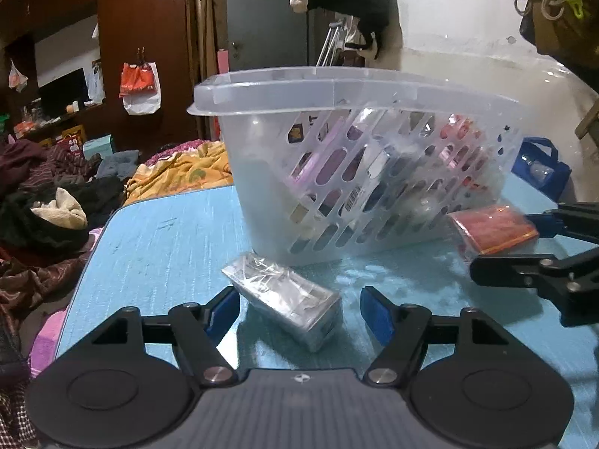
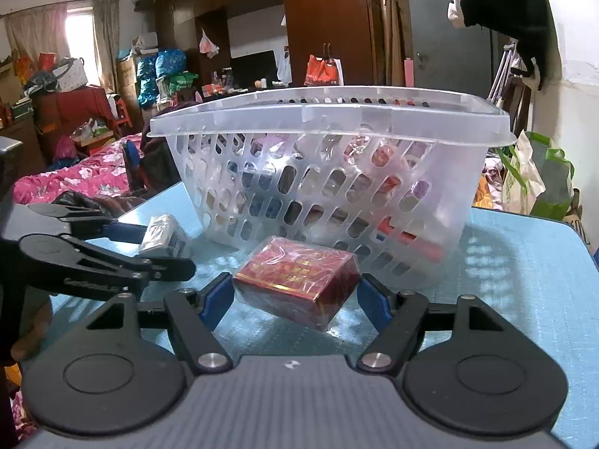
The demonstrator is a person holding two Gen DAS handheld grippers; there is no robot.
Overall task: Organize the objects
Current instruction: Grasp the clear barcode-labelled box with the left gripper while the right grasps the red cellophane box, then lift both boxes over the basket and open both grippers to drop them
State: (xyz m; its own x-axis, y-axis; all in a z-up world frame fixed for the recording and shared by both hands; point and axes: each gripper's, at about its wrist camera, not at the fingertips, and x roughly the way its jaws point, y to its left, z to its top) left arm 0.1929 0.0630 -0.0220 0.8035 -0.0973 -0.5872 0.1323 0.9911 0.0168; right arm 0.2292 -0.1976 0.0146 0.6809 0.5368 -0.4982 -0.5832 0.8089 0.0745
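- Left gripper (image 1: 299, 308): fingers spread wide around the silver box (image 1: 286, 301) on the table (image 1: 157, 247), not pressing it.
- Right gripper (image 2: 295, 299): fingers close on the red box (image 2: 295, 280), seemingly gripping its sides.
- Basket (image 2: 322, 183) at 12 o'clock beyond both, holding assorted packets.

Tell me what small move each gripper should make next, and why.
Probably close both. The silver pack lies on the blue mat between the left gripper's open jaws, with gaps on both sides. The red box sits between the right gripper's pads, which look at or near its sides. Both lie just outside the basket, so gripping seems to come before lifting them in.
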